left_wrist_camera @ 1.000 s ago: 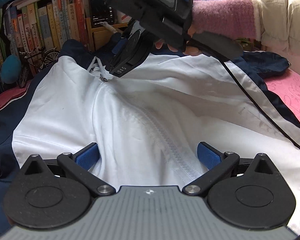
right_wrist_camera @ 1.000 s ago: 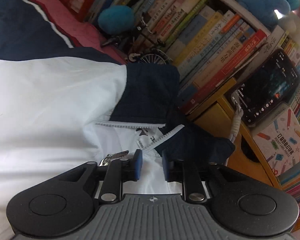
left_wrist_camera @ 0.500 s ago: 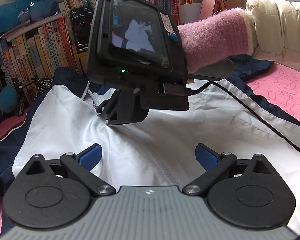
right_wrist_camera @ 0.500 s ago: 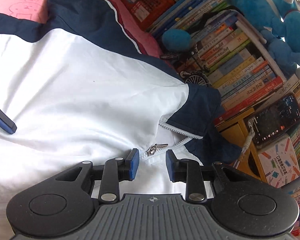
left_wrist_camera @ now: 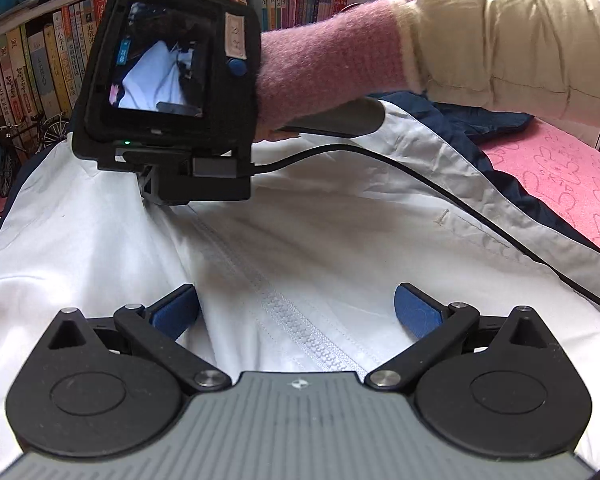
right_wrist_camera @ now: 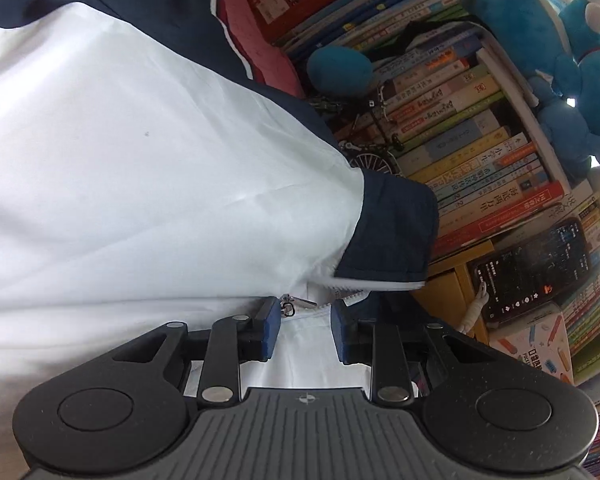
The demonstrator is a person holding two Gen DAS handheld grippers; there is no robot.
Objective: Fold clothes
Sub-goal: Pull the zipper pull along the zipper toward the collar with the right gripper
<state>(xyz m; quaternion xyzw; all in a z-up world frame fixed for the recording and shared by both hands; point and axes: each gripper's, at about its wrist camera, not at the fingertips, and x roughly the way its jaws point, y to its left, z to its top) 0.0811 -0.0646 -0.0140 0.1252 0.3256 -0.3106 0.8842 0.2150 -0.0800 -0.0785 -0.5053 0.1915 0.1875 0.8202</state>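
Note:
A white jacket (left_wrist_camera: 340,240) with navy sleeves and collar lies spread on a pink mat, its zip (left_wrist_camera: 300,328) shut down the middle. My left gripper (left_wrist_camera: 296,308) hovers open and wide over the lower zip, with nothing between its pads. My right gripper (right_wrist_camera: 306,330) is at the neck, beside the navy collar (right_wrist_camera: 392,232). Its jaws are closing, and the metal zip pull (right_wrist_camera: 296,305) and white cloth lie in the narrow gap, not pinched. In the left wrist view that gripper's screen unit (left_wrist_camera: 168,80) and a pink sleeve (left_wrist_camera: 332,60) hide its fingers.
A bookshelf (right_wrist_camera: 480,140) packed with books runs close along the collar side, with blue plush toys (right_wrist_camera: 540,40), a phone (right_wrist_camera: 536,268) and a small model bicycle (right_wrist_camera: 372,156). A black cable (left_wrist_camera: 420,184) trails over the jacket. The pink mat (left_wrist_camera: 560,184) shows at right.
The right gripper has rolled and dropped toward the collar, and its jaws have narrowed around the zip pull. Its screen now faces the left camera. The left gripper has barely moved.

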